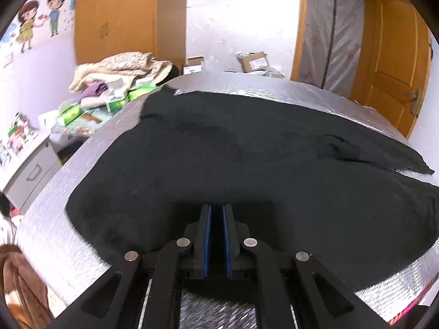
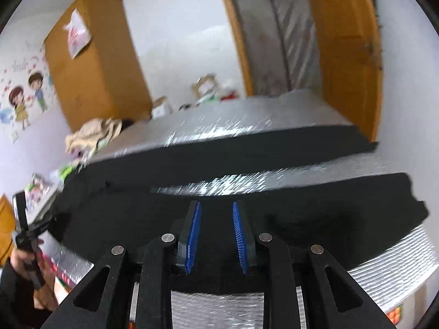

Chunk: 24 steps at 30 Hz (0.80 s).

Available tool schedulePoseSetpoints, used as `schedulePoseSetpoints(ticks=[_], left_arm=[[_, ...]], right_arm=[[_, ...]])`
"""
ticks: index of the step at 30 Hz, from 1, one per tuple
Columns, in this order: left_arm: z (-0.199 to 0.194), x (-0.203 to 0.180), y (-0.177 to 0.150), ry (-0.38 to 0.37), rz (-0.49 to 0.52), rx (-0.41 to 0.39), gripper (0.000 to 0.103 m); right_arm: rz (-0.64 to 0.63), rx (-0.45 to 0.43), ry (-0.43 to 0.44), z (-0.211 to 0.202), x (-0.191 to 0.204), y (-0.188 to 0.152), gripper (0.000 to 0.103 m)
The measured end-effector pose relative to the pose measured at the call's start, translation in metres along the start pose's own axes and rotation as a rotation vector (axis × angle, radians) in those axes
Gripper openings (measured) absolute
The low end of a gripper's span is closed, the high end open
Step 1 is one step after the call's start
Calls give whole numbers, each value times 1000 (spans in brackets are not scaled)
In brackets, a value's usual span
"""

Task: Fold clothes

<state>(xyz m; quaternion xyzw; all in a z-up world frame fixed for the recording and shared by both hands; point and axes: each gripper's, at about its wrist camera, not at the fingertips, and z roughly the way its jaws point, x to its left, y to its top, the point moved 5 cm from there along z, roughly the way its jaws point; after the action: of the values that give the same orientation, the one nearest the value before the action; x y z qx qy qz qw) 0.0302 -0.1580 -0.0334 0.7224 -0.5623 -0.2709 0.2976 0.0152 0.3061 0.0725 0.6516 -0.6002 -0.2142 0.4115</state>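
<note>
A black garment (image 1: 233, 170) lies spread flat on a silver quilted surface (image 1: 55, 219). One sleeve (image 1: 370, 153) reaches out to the right. My left gripper (image 1: 216, 208) hovers over the garment's near edge. Its blue pads (image 1: 207, 235) stand a narrow gap apart, and I see nothing pinched between them. In the blurred right wrist view my right gripper (image 2: 216, 205) is open over the garment's body (image 2: 301, 216), with nothing between its fingers. Beyond a silver strip lies the sleeve (image 2: 274, 148). A hand (image 2: 16, 266) at the left edge holds the other gripper's body.
A heap of beige blankets and green boxes (image 1: 120, 74) sits beyond the far left corner. A grey drawer cabinet (image 1: 30, 170) stands at the left. Behind are a wooden wardrobe (image 1: 115, 16), cardboard boxes (image 1: 253, 61) and a wooden door (image 1: 395, 63). Brown cloth (image 1: 19, 288) hangs at the bottom left.
</note>
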Motion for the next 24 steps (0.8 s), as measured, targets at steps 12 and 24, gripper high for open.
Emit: schedulePoseSetpoints(ticks=[12,24], left_arm=[[-20,38,9,75,-81,-45,8],[-4,12,69,-10,-39,-84,8]], right_arm=[[-1,117,48,51,15,2,25],[62,162,51,67,7,-10,25]])
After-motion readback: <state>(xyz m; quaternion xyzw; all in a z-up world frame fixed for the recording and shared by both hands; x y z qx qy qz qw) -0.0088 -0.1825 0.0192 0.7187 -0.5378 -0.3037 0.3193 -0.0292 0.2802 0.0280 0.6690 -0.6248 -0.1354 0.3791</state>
